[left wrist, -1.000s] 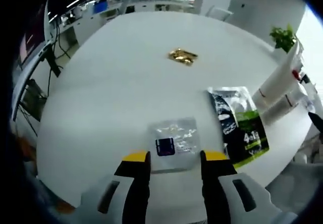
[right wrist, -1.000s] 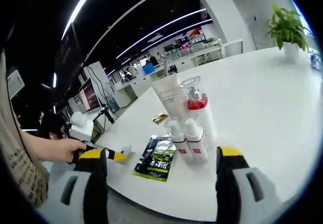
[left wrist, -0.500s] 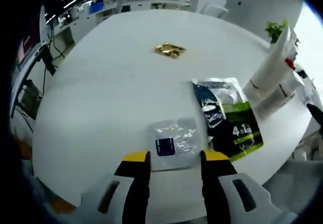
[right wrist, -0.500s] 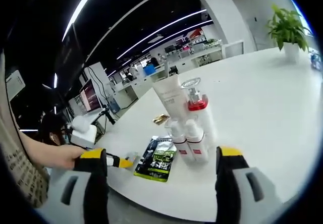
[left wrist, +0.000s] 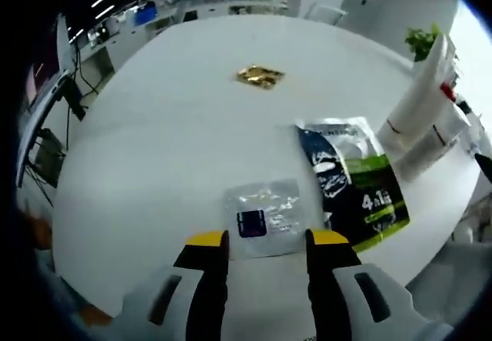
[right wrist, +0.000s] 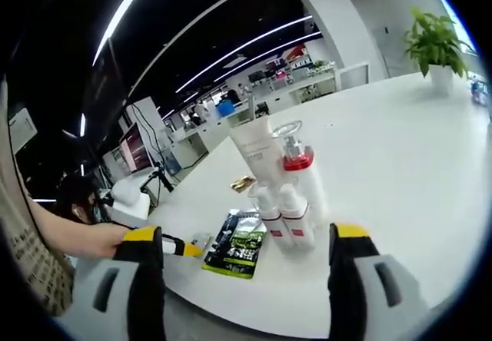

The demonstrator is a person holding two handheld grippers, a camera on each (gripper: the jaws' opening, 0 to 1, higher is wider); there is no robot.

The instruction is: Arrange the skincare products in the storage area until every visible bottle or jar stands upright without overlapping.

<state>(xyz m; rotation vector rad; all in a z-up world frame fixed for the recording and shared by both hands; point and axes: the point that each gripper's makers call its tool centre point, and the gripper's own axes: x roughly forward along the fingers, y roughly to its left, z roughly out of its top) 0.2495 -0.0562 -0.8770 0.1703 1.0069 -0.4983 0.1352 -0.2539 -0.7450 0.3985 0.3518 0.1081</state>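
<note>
On the round white surface (left wrist: 154,126), a clear flat sachet (left wrist: 264,216) is lying before the left gripper (left wrist: 266,243) spread jaws, while the right gripper (right wrist: 246,237) jaws are standing wide apart facing four upright white bottles (right wrist: 280,191).

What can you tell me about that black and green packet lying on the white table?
The black and green packet is a flat, glossy pouch, looking like plastic film, with a pale strip at its top, a black upper part with white markings and a green band with white lettering below. It lies flat on the white table, beside a clear sachet and close to the standing bottles. In the right gripper view it sits near the table's edge. Nothing grips it.
</note>
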